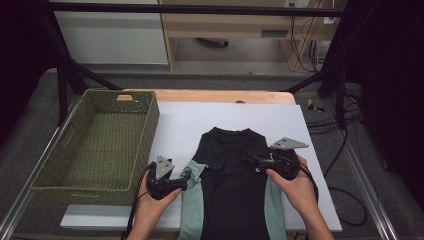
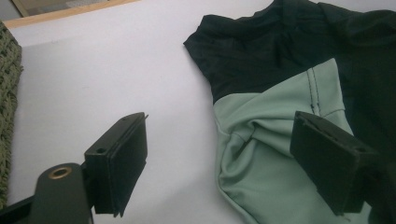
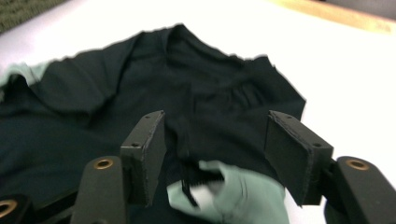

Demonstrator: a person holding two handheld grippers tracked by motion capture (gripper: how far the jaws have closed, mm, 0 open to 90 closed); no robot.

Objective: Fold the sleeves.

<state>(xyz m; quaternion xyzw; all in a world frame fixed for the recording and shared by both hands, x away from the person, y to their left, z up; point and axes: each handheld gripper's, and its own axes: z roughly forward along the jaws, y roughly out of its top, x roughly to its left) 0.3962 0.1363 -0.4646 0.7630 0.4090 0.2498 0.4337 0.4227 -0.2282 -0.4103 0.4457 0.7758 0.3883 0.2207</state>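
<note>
shirt (image 1: 234, 185) flat on white mat (image 1: 175, 125), sleeves folded inward – ready for folding | left gripper (image 1: 186, 184) released over green sleeve (image 2: 261, 154) | right gripper (image 1: 248, 161) released – nothing held | basket (image 1: 102, 145) beside

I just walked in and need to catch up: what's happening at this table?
A person is working on a black and mint-green shirt lying flat on the white mat, a gripper in each hand. The left gripper is at one green sleeve, the right gripper over the black chest; both are open, holding nothing. A green woven basket sits at the left.
</note>
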